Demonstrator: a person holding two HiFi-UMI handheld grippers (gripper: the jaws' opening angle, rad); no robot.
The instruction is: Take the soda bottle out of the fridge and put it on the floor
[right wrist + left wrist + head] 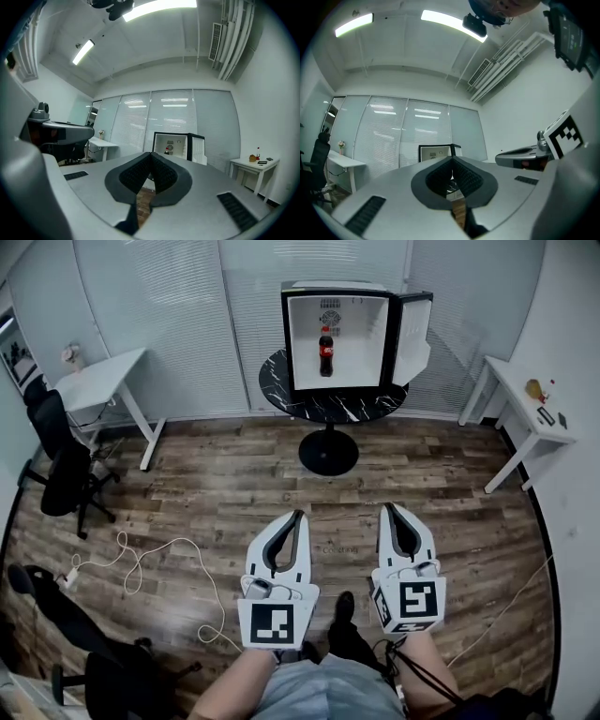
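Both level, side by side, facing fridge [361, 343] | left tongs [299, 514] clenched, empty | right tongs [387, 507] clenched, empty

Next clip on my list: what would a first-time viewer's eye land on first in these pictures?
The open mini fridge stands out, on a round black table at the far wall, with a lone soda bottle upright inside. In the foreground the left gripper and right gripper point toward it over the wood floor, both shut and empty.
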